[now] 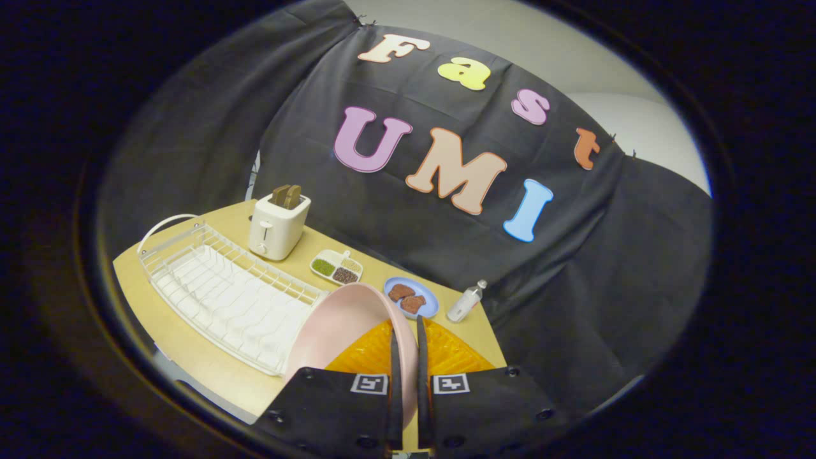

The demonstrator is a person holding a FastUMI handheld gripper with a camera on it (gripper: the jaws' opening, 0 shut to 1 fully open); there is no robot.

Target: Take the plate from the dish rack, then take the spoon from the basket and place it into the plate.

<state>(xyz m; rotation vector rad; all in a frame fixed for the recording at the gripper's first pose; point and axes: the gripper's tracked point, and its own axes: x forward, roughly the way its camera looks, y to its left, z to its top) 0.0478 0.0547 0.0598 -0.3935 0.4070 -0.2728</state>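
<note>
While the plate (347, 322) stands on edge with its rim pinched between the two fingers, the gripper (408, 347) holds it narrow and tight above the table (191, 354). An orange basket (446, 354) lies under the fingers, just beyond the plate. The white rack (223, 290) sits at ten o'clock from the fingertips, touching or nearly touching the plate's edge. A toaster (277, 223) with bread stands at eleven o'clock behind the rack, a divided dish (336, 266) beside it. At twelve o'clock a blue plate (412, 298) bears brown pieces; a bottle (465, 301) lies at one o'clock.
</note>
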